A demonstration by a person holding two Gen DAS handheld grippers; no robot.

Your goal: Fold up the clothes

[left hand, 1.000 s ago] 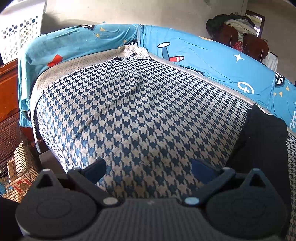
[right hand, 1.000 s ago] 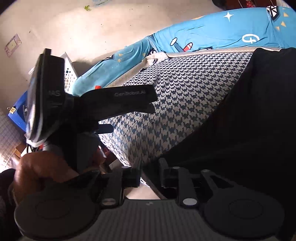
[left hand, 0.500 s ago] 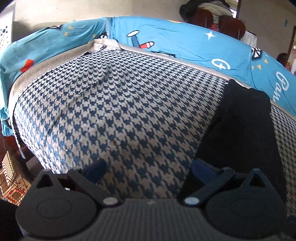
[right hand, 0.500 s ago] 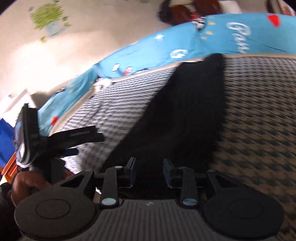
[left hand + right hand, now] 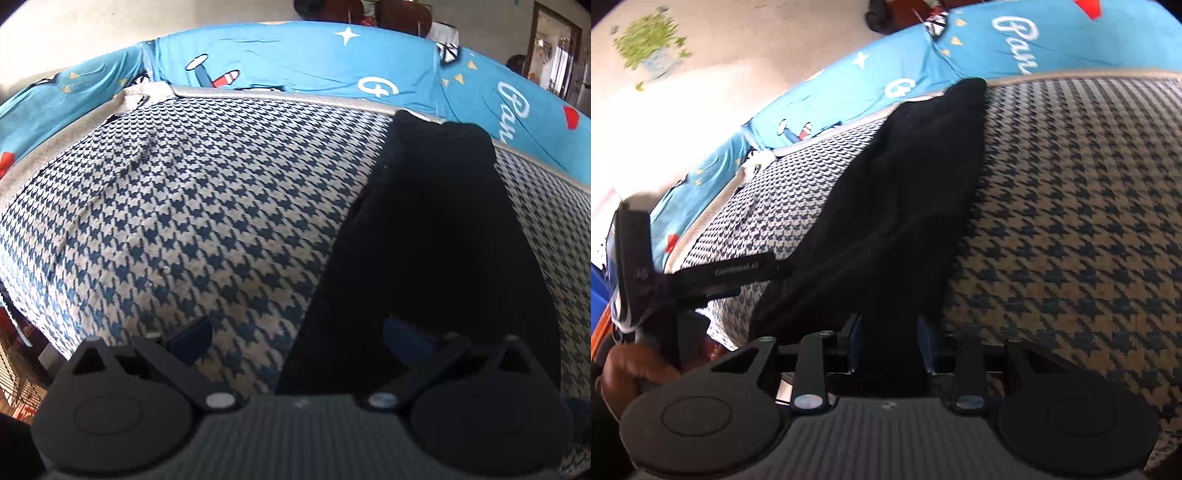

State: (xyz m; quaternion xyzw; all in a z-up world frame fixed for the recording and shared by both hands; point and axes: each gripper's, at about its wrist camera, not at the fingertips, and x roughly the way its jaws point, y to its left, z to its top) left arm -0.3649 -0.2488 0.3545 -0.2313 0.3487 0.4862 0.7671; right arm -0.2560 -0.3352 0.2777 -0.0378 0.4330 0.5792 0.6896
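Our right gripper pinches the black garment at the bed's near edge; our left gripper gapes empty. Tugging one-handed could bunch the cloth.

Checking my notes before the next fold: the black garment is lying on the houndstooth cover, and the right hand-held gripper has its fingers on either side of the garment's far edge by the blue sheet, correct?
Not quite. The right hand-held gripper brackets the near end of the black garment, not the far edge by the blue sheet. The right wrist view shows it. The garment does lie on the houndstooth cover.
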